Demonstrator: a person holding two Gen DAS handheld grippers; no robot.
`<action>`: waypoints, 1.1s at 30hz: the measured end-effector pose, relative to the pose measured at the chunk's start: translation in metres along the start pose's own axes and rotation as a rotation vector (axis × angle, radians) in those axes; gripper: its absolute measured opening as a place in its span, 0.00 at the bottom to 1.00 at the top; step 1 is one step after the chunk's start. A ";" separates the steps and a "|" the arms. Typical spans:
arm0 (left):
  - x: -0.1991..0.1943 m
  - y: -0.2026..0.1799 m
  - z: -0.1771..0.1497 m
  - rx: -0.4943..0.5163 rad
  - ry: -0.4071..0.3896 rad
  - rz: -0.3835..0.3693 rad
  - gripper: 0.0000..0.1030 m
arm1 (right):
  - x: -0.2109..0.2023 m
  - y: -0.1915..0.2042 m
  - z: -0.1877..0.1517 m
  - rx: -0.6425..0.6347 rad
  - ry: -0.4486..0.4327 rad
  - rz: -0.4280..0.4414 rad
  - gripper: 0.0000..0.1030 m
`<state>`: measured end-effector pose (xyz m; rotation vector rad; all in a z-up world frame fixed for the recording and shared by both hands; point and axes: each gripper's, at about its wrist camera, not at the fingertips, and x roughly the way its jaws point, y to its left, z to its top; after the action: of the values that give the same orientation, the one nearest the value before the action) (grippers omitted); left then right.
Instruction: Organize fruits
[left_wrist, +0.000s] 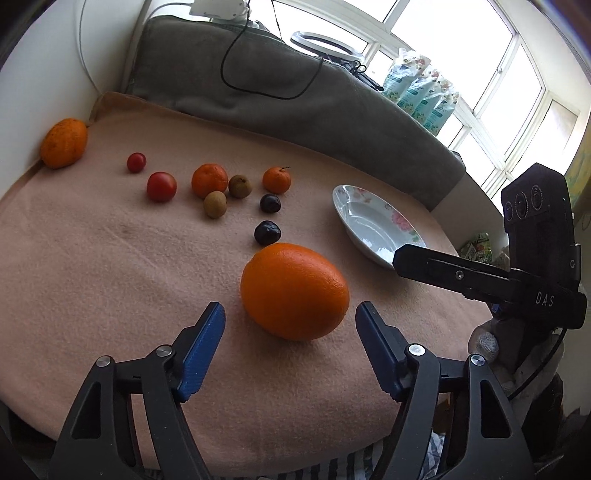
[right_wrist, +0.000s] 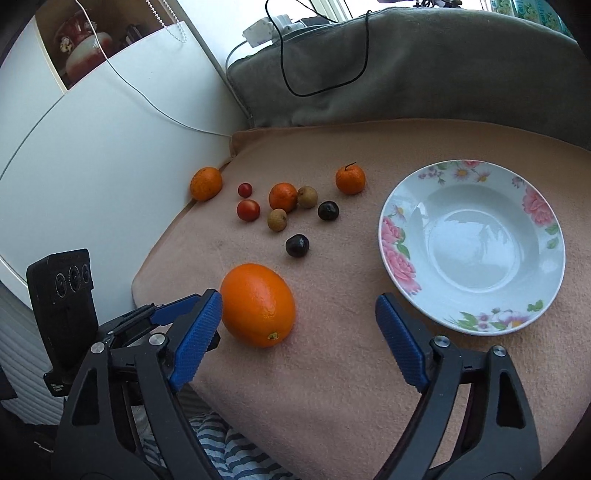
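Orange-skinned, the big orange (left_wrist: 294, 291) sits between the spread left claw (left_wrist: 290, 314) – framed for pinching (right claw (right_wrist: 298, 314) also spread).

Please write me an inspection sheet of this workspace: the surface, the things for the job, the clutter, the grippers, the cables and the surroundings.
Surface: peach blanket, fruit scattered on it.
Job's things: large orange nearest; floral plate, nothing in it; three small oranges, two red tomatoes, two brown fruits and two dark fruits lie apart from the plate.
Clutter: nothing seen on the blanket.
Grippers: left gripper open, the large orange just ahead of it; right gripper open, holding nothing.
Cables: black cable looped on the grey cushion; a white one along the wall.
Surroundings: windows, packets on the sill.
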<state>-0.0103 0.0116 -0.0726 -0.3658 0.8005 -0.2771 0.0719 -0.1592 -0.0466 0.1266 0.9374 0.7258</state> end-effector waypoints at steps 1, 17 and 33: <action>0.001 0.001 0.000 -0.003 0.004 -0.004 0.69 | 0.005 0.001 0.000 0.001 0.021 0.015 0.81; 0.014 0.003 -0.005 -0.012 0.047 -0.048 0.55 | 0.053 0.007 0.015 0.056 0.177 0.170 0.66; 0.020 0.007 -0.006 -0.019 0.053 -0.057 0.55 | 0.066 0.009 0.018 0.056 0.220 0.180 0.64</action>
<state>-0.0005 0.0093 -0.0918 -0.4014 0.8458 -0.3338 0.1056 -0.1078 -0.0777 0.1849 1.1670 0.8930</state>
